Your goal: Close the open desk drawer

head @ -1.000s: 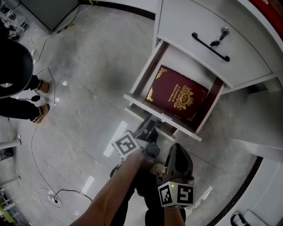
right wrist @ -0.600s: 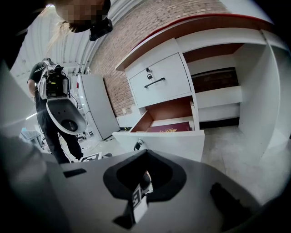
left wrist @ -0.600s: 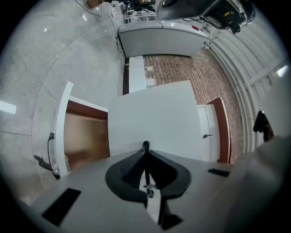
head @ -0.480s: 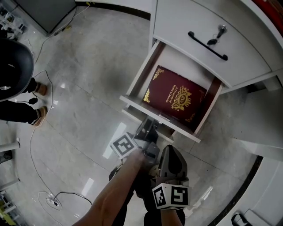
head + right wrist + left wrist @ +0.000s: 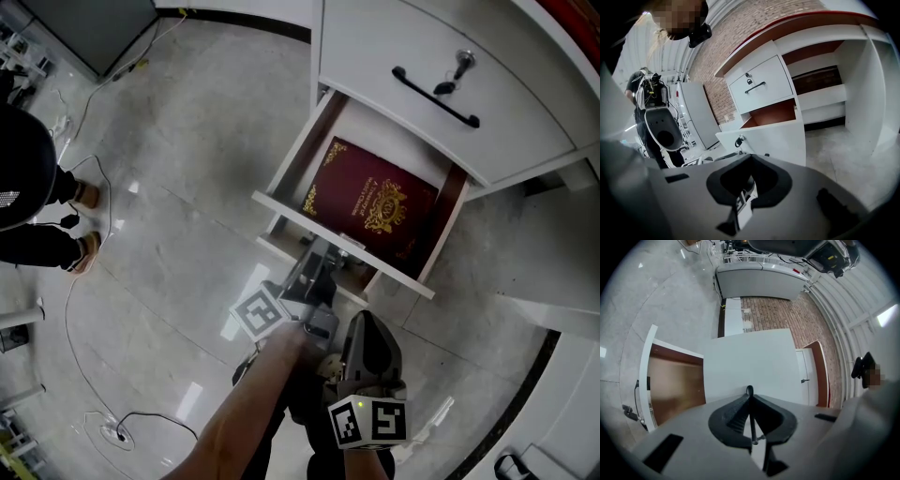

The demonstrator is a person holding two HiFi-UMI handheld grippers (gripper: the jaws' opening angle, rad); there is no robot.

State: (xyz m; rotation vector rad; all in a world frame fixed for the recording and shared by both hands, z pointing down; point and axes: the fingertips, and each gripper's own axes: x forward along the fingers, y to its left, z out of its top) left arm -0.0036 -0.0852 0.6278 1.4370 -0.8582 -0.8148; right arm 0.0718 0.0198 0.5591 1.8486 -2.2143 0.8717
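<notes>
The lower drawer [image 5: 291, 214] stands pulled well out, a red book [image 5: 370, 206] flat inside it, visible only from the head view. The left gripper [image 5: 325, 255] has just closed its jaws on a thin dark bar [image 5: 750, 413], apparently the drawer's handle, so the push-in can begin; only its own view shows that grip. The right gripper [image 5: 368, 323], jaws together on nothing, waits just behind.

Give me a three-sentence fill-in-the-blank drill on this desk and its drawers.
The book lying in the open drawer has a dark ___ cover. The closed upper drawer has a ___ handle. A ___ is in the lock of that upper drawer.
Missing words: red; black; key.
</notes>
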